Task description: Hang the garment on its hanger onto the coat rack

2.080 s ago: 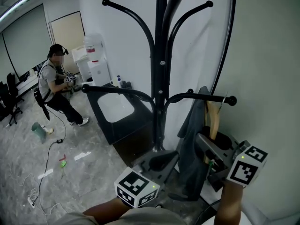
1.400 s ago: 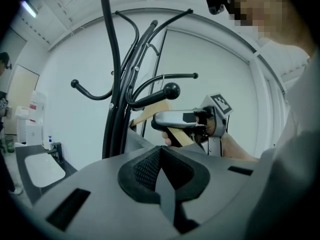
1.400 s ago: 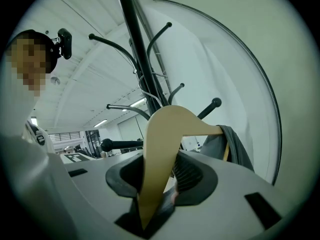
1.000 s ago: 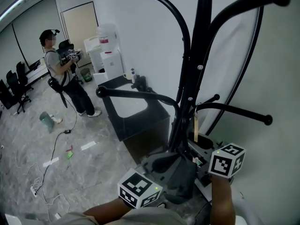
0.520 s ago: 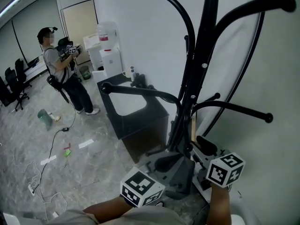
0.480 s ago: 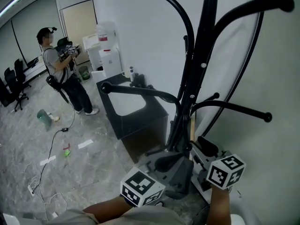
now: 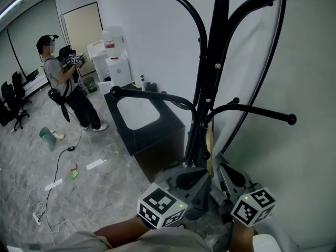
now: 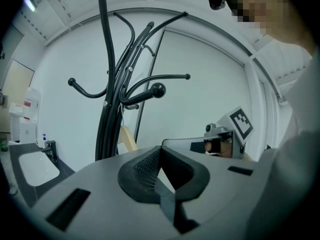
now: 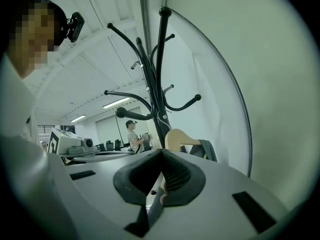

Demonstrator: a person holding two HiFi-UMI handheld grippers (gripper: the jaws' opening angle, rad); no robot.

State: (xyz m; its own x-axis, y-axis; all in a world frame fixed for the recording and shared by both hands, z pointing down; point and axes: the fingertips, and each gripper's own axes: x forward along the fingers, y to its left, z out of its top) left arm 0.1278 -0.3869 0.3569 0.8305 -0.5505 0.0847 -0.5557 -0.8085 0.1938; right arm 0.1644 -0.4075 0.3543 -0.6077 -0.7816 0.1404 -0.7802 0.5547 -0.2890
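The black coat rack point(image 7: 212, 83) rises right in front of me. A strip of the wooden hanger point(image 7: 210, 145) hangs beside its pole under a lower arm point(image 7: 252, 111); its hook is hidden. In the right gripper view the hanger's rounded shoulder point(image 9: 179, 136) carries the grey garment point(image 9: 207, 151). My left gripper point(image 7: 185, 172) is shut and empty, low by the rack's foot. My right gripper point(image 7: 223, 169) is also shut and holds nothing, just below the hanger. The left gripper view looks up at the rack point(image 8: 107, 94) and the hanger point(image 8: 127, 140).
A black cabinet with a white basin point(image 7: 140, 114) stands left of the rack, with a water dispenser point(image 7: 113, 56) behind it. A person point(image 7: 63, 85) with grippers stands at the far left. Cables and scraps point(image 7: 55, 185) lie on the floor. A white wall point(image 7: 307, 67) closes the right side.
The right gripper has dropped lower and nearer to me, away from the hanger. The garment, plain at the right two seconds ago, now sits mostly behind the grippers. The far person has stood up.
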